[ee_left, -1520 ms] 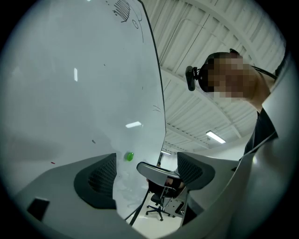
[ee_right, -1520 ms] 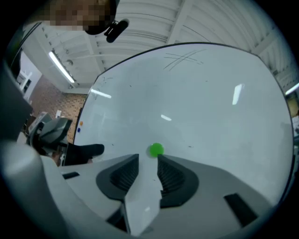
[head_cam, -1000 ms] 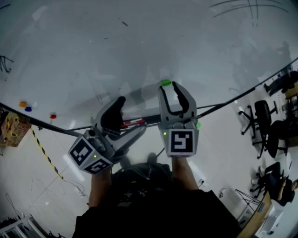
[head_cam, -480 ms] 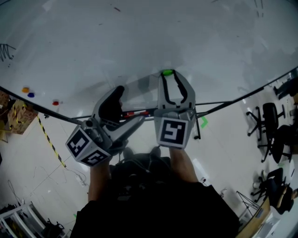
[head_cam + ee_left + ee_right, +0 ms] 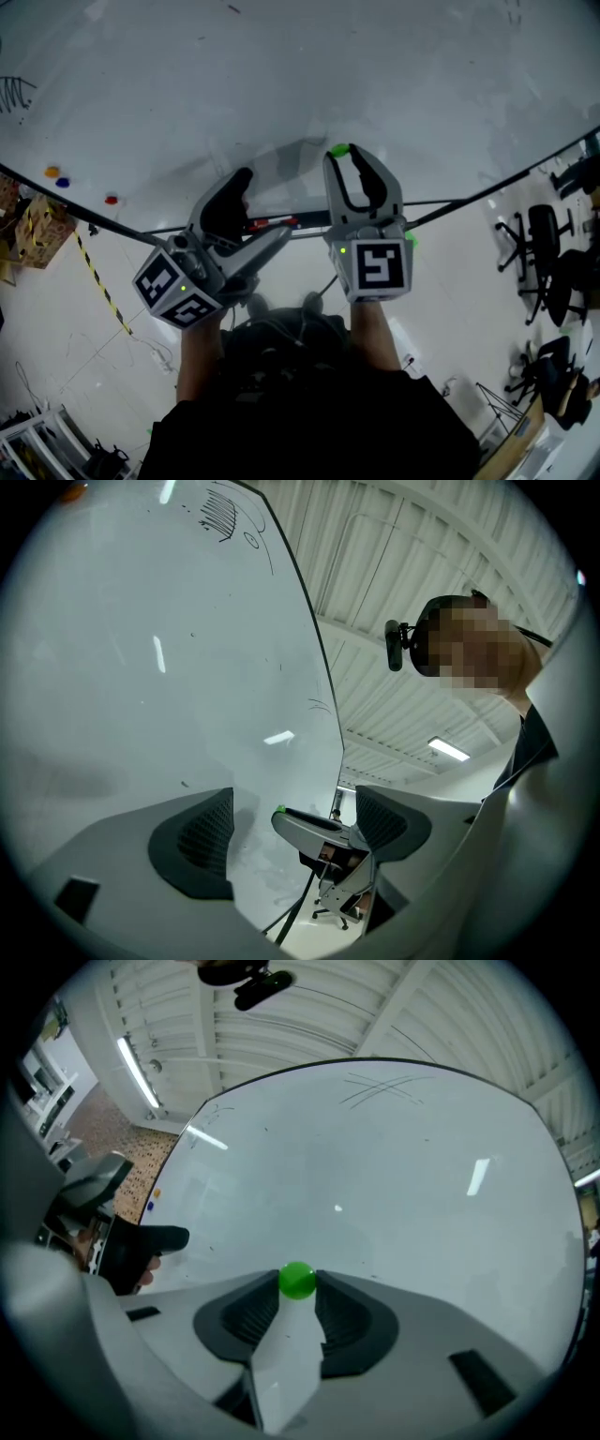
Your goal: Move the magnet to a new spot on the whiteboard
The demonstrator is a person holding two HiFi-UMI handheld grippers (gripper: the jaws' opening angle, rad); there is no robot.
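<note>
Three dots, perhaps magnets, left of green magnet.

Head view steeply down onto whiteboard, 2 gripper views close beside whiteboard, head and right sharing green magnet

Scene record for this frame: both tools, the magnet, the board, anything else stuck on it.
right tool: jaws have just been closing; shut on green magnet, pinched at the tips
green magnet: at the whiteboard surface, contact unclear
left tool: open, nothing between its jaws
others on board: orange magnet, blue magnet, red magnet, far left in head view
stage: magnet gripped, not released
</note>
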